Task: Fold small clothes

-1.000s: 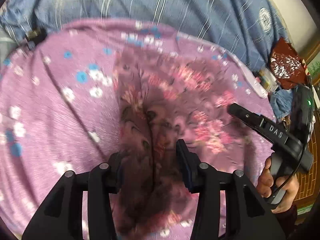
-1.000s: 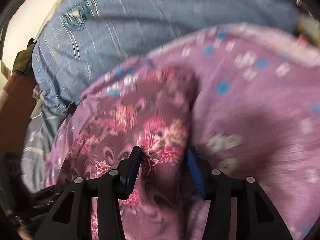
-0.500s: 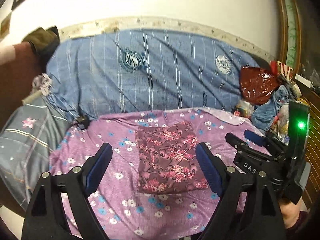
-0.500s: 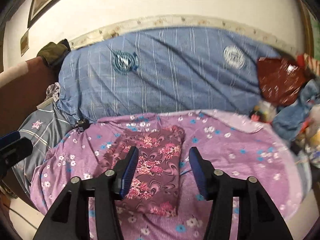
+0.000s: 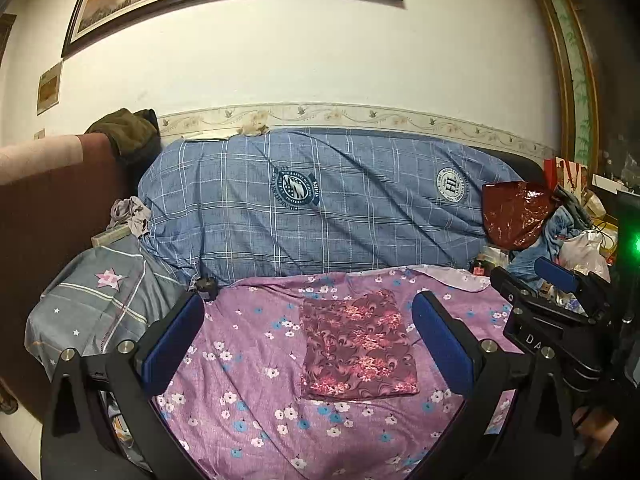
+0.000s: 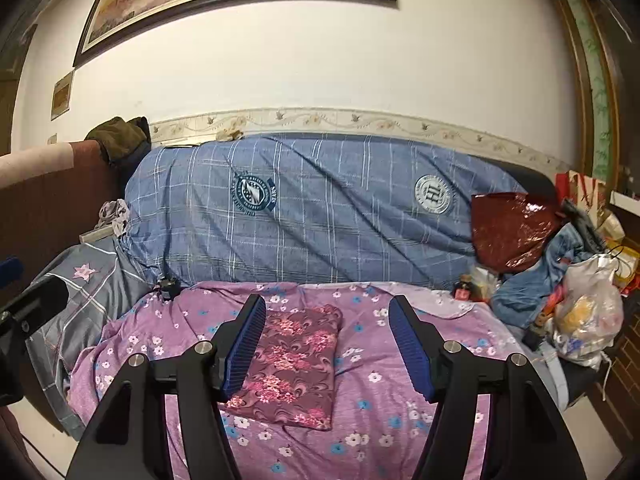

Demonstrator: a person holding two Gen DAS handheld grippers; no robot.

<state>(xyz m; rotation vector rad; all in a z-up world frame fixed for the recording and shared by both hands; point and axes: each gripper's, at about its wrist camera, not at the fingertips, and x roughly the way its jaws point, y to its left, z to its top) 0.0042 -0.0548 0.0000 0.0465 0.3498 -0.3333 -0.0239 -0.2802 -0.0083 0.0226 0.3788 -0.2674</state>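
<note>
A small maroon garment with pink flowers (image 5: 356, 348) lies folded into a flat rectangle on the purple flowered sheet (image 5: 256, 360); it also shows in the right wrist view (image 6: 292, 364). My left gripper (image 5: 308, 344) is open and empty, held back from the garment and above it. My right gripper (image 6: 328, 344) is open and empty, also drawn back. The right gripper shows at the right edge of the left wrist view (image 5: 552, 304). Nothing touches the garment.
A blue plaid cover (image 5: 320, 204) drapes the sofa back behind the sheet. A grey starred pillow (image 5: 100, 300) lies at the left. A dark red foil bag (image 6: 512, 228), blue clothes and plastic bags (image 6: 588, 316) pile up at the right. A framed picture hangs above.
Both grippers let go of the folded garment, opened wide and pulled back and up from it. The garment stays flat on the sheet.
</note>
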